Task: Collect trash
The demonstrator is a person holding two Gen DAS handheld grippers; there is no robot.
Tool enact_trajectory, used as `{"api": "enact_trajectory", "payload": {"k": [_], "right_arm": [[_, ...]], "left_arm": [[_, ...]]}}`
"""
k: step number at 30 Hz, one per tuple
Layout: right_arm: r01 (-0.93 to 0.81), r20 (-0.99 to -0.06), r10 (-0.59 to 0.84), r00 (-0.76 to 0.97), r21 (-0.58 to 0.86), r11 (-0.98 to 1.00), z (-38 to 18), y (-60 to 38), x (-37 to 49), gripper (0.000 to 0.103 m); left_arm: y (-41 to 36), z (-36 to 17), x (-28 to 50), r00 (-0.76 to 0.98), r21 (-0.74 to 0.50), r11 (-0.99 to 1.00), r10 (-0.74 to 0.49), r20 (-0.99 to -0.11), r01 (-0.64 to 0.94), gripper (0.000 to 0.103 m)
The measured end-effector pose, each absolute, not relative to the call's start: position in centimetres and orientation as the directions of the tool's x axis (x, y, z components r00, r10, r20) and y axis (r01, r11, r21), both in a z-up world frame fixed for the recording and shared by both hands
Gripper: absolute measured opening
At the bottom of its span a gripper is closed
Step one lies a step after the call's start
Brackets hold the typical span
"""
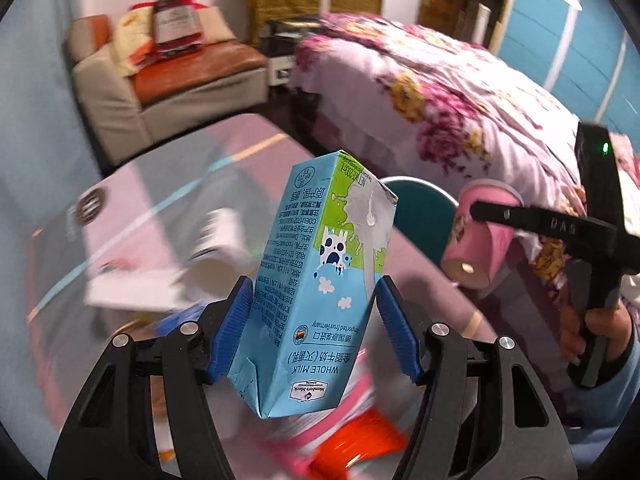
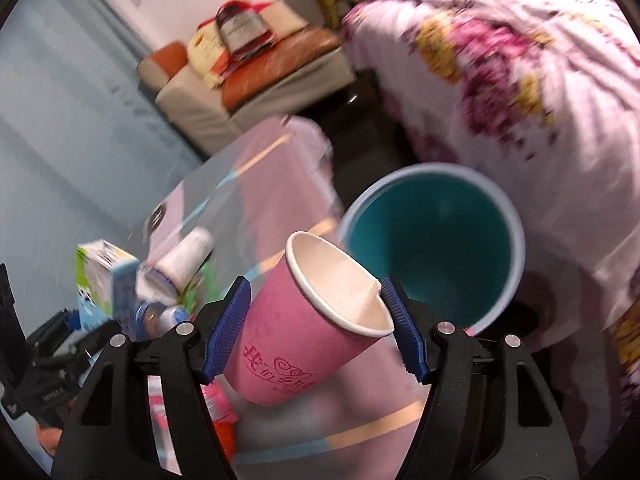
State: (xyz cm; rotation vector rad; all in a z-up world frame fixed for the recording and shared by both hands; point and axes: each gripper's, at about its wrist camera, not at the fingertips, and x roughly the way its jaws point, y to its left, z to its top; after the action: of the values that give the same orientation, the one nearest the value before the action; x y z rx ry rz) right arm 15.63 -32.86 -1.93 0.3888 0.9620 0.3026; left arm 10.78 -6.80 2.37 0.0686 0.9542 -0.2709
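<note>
In the left wrist view my left gripper (image 1: 314, 282) is shut on a light blue whole-milk carton (image 1: 320, 264), which hangs upside down above the table. In the right wrist view my right gripper (image 2: 314, 282) is shut on a pink paper cup (image 2: 296, 344), tilted with its white inside facing up. The teal trash bin (image 2: 432, 240) stands open on the floor just beyond the cup, past the table's edge. From the left wrist the pink cup (image 1: 476, 240) shows at the right, with the bin's rim (image 1: 420, 200) behind the carton. The carton (image 2: 100, 276) also shows at the left of the right wrist view.
The table (image 2: 280, 168) has a pink cloth under a clear cover. On it lie a white paper cup (image 2: 186, 258), an orange wrapper (image 1: 360, 440) and other blurred litter. A floral bed (image 1: 460, 100) is close on the right, and a sofa (image 1: 172, 92) stands behind.
</note>
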Motion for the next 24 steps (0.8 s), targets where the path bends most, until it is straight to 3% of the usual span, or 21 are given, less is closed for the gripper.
{"api": "enact_trajectory", "payload": {"k": [9, 19, 24], "right_arm": [[0.062, -0.754, 0.281, 0.594, 0.391, 0.918, -3.9, -41.2, 17.7, 0.065], [0.101, -0.784, 0.248, 0.569, 0.365, 0.925, -6.4, -43.2, 19.3, 0.065], [0.090, -0.790, 0.250, 0.559, 0.357, 0.930, -6.8, -42.6, 19.7, 0.065]], "left_arm": [[-18.0, -3.1, 17.4, 0.401, -0.069, 0.914, -0.241, -0.884, 0.399, 0.065], [-23.0, -7.4, 21.3, 0.310, -0.056, 0.895, -0.211, -0.927, 0.443, 0.067], [-23.1, -7.6, 21.8, 0.323, -0.048, 0.901, -0.204, -0.924, 0.432, 0.079]]}}
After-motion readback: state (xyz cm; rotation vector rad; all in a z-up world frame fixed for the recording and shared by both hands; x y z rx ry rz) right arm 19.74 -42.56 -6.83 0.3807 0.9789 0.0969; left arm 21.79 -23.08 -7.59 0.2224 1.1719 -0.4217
